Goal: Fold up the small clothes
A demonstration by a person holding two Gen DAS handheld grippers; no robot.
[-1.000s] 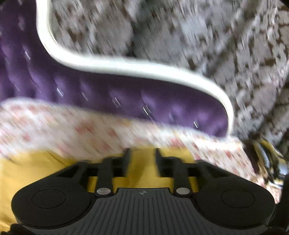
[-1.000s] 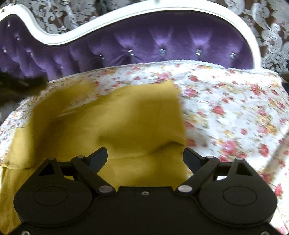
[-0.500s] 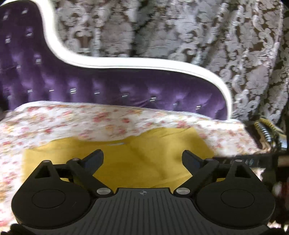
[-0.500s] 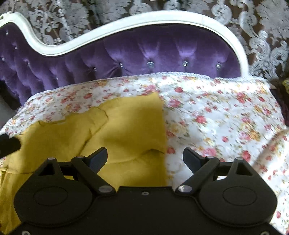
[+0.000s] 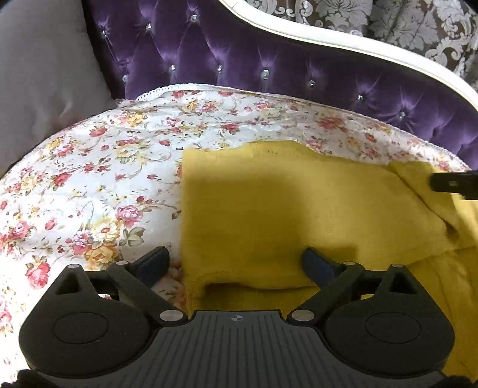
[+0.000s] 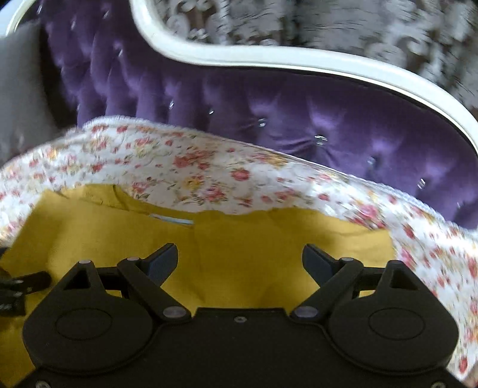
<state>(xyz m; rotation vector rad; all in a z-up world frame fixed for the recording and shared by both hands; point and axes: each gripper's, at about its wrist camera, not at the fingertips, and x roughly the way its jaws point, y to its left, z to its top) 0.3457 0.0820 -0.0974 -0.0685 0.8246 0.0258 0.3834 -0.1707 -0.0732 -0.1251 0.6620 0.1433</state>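
A mustard-yellow garment [image 5: 283, 209] lies partly folded on the floral cover [image 5: 89, 179]. Its left edge runs straight and a folded flap lies at the right. My left gripper [image 5: 236, 262] is open and empty, just above the garment's near left corner. A finger of the other gripper [image 5: 454, 185] pokes in at the right edge. In the right wrist view the garment [image 6: 239, 247] fills the lower middle, with a pale label [image 6: 173, 219] at its far edge. My right gripper [image 6: 239, 259] is open and empty above the cloth.
A purple tufted backrest [image 5: 269, 59] with a white curved frame [image 5: 343, 44] stands behind the floral cover. A grey cushion [image 5: 38, 74] sits at the far left. Patterned curtain fabric [image 6: 328, 27] hangs behind the frame.
My left gripper opened and let go of the garment, then swung left and down over its left edge. My right gripper stayed open and swung left, so the garment now lies under it.
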